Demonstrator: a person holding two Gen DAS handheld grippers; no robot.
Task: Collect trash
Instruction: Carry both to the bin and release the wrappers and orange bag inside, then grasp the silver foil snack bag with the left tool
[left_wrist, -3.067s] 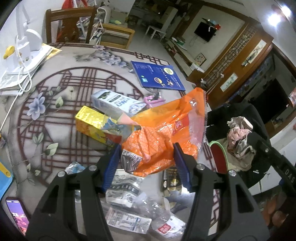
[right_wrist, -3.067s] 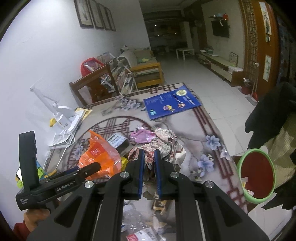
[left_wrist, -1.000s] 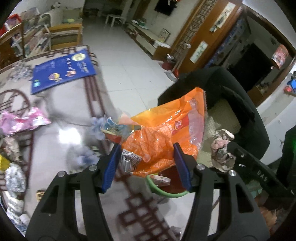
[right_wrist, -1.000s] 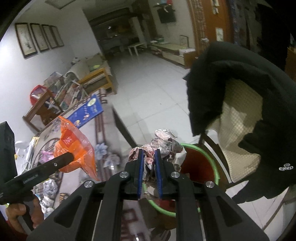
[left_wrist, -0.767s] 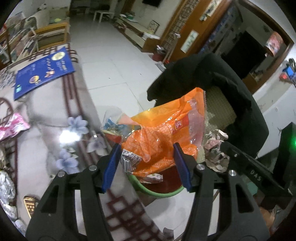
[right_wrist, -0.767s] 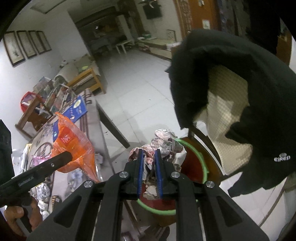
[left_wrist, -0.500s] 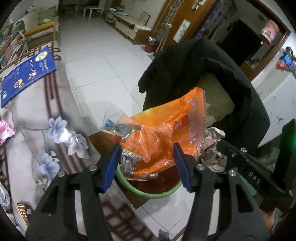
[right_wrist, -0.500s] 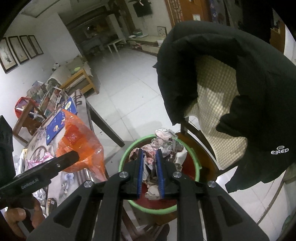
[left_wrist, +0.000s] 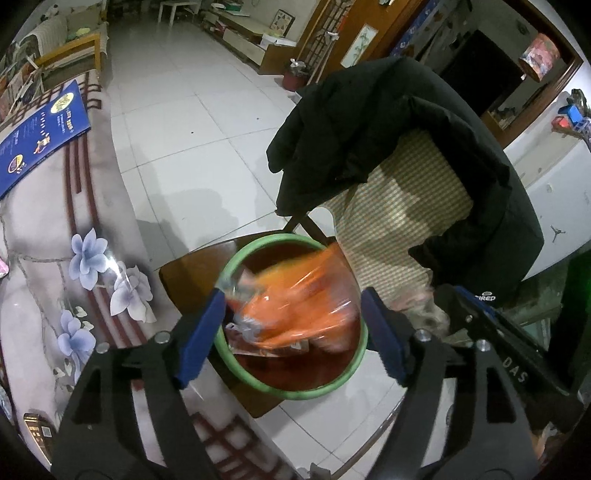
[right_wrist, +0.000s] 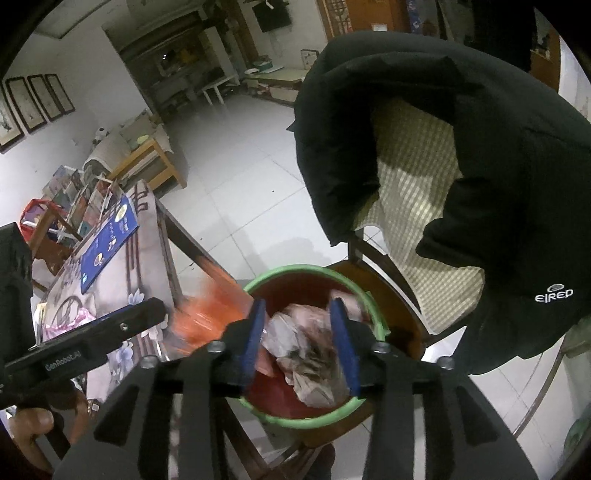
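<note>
Both claws had just been opening over the green-rimmed red bin (left_wrist: 334, 384); left claw (left_wrist: 291, 332) gaped around a blurry orange plastic bag (left_wrist: 295, 314); right claw (right_wrist: 301, 341) stood loose around crumpled pinkish paper (right_wrist: 306, 350).

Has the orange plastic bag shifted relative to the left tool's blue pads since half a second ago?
Yes. The orange plastic bag has slipped away from the left tool, whose jaws have just been opening, and drops blurred into the green-rimmed red bin.
</note>
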